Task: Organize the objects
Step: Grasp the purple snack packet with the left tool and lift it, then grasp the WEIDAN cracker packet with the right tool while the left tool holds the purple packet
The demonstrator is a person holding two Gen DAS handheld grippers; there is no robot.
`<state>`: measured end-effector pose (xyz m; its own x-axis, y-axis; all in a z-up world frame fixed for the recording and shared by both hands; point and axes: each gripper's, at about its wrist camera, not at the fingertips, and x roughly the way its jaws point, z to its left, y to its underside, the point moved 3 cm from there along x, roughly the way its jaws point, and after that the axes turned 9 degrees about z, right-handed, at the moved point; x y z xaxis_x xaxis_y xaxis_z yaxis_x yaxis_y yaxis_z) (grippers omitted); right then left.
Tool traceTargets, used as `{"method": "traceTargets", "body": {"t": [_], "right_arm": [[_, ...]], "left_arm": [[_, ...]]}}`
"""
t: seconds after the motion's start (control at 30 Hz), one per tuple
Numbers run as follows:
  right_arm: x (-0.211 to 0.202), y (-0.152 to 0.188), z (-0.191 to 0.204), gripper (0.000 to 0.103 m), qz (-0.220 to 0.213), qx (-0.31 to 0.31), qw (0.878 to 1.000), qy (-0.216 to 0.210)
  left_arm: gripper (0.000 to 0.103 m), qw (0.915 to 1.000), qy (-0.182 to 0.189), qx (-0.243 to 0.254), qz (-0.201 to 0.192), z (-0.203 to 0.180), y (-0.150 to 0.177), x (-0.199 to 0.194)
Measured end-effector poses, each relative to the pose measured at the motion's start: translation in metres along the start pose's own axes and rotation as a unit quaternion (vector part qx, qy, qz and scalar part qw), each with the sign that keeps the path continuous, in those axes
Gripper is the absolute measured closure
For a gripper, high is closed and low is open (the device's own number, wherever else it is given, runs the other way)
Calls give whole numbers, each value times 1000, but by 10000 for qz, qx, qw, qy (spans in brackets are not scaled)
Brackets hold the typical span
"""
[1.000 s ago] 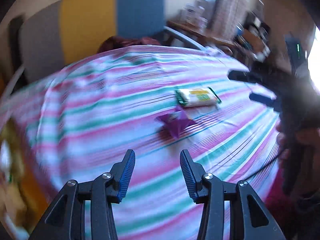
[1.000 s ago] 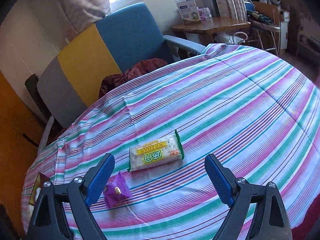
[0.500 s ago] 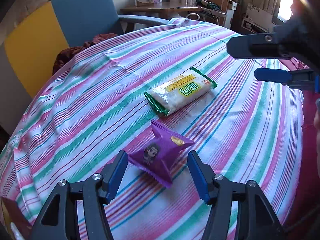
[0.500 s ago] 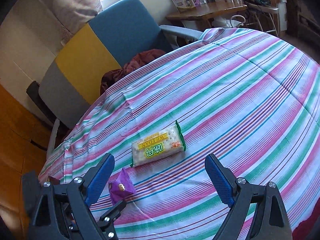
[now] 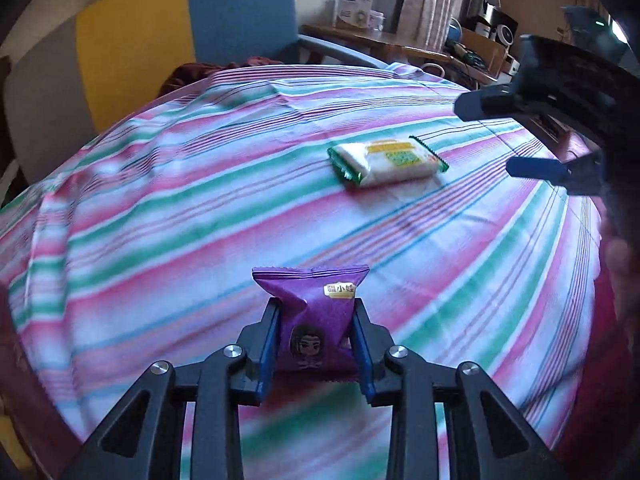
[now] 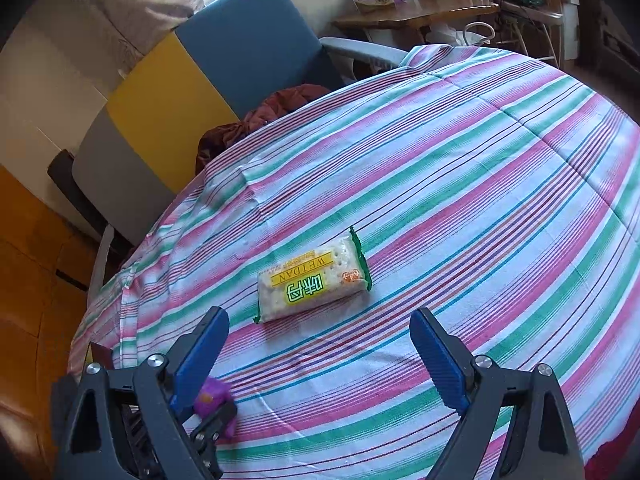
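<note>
Left wrist view: the purple snack packet (image 5: 316, 324) sits low in the centre of the frame, pinched between the blue pads of the left gripper (image 5: 316, 344), whose jaws press on its two sides. Its long axis runs up the frame, away from the camera, with the crimped top edge pointing toward the far side of the striped tablecloth (image 5: 160, 208) and the printed face turned up toward the lens. Whether its lower edge rests on the cloth I cannot tell.

Further out, right of centre and in the upper half of that frame, lies the cracker packet (image 5: 386, 162), flat on the cloth, long axis across the frame. In the right wrist view the same cracker packet (image 6: 314, 284) lies just above and between the fingers of the right gripper (image 6: 320, 356), which is spread wide with nothing in it. Its long axis runs roughly across the gap, green crimped ends left and right. The right gripper looks the nearer one, so that packet seems its likely pick.
</note>
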<state>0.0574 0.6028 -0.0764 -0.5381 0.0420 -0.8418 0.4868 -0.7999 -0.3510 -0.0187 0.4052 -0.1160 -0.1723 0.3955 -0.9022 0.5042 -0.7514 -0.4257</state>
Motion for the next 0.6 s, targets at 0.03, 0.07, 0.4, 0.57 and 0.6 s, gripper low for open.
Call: {"method": "traceTargets", "body": {"t": [0.03, 0.07, 0.4, 0.57, 0.6], "right_arm": [[2, 1, 1, 11, 24, -31, 10000, 44], [3, 1, 2, 11, 58, -61, 9999, 83], [29, 11, 24, 11, 697, -756, 9941, 355], [37, -20, 51, 10, 590, -1721, 9820, 501], [43, -29, 55, 10, 638, -1816, 9800, 507]], "left_arm": [[71, 10000, -26, -45, -42, 1, 7, -3], [71, 9999, -54, -96, -104, 3, 16, -8], [71, 9986, 144, -307, -403, 13, 44, -12], [70, 9980, 248, -359, -463, 15, 46, -12], [70, 9979, 253, -360, -474, 15, 47, -12]]}}
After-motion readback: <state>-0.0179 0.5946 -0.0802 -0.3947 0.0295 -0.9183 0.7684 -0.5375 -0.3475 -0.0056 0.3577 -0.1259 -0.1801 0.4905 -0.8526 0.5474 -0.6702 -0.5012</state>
